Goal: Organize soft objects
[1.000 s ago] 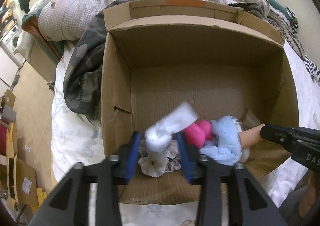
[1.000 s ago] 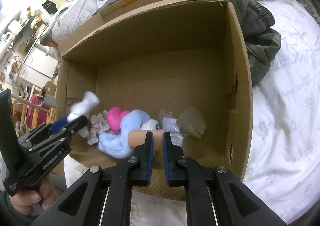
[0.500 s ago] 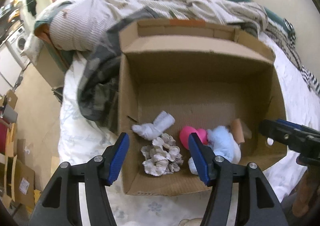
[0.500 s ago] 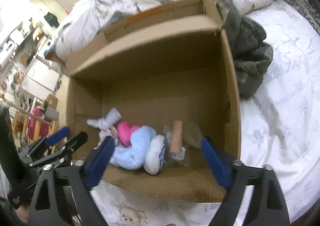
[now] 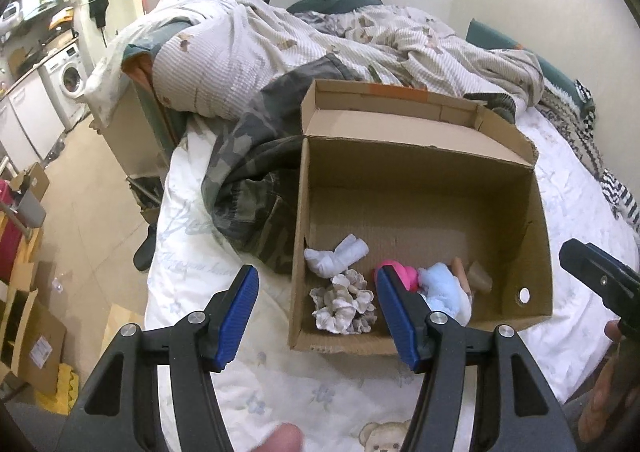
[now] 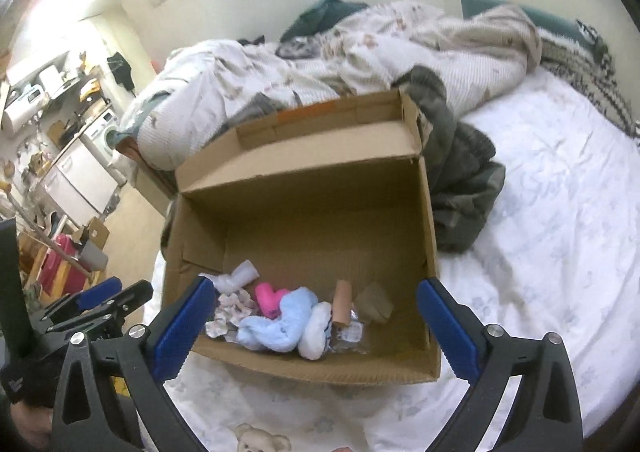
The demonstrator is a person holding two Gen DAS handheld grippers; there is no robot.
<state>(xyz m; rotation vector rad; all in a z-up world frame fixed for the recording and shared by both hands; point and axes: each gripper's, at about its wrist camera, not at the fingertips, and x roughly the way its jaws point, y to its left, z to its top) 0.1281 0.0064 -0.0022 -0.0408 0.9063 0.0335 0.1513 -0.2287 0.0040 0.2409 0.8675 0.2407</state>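
Note:
An open cardboard box (image 5: 420, 172) stands on the bed. Along its near wall lie a rolled white sock (image 5: 336, 258), a grey-white floral cloth (image 5: 344, 302), a pink plush (image 5: 402, 276), a light blue plush (image 5: 444, 286) and a tan tube (image 5: 460, 272). My left gripper (image 5: 316, 284) hovers open above the box's near left corner, holding nothing. From the right wrist, the box (image 6: 320, 180) shows the same pile: sock (image 6: 240, 276), pink plush (image 6: 270, 298), blue plush (image 6: 276, 322), tube (image 6: 342, 304). My right gripper (image 6: 314, 286) stands wide open over the near wall, nothing between its pads.
A camouflage garment (image 5: 248, 180) lies against the box's left side, with a rumpled duvet (image 5: 280, 40) behind it. White sheet (image 6: 540, 252) spreads to the right. Crumpled brown paper (image 6: 374, 304) sits in the box. Beyond the bed's left edge are floor and cardboard boxes (image 5: 32, 332).
The left gripper let go of the white sock and the right let go of the tan tube. Both jaws opened and both grippers pulled back and up from the box.

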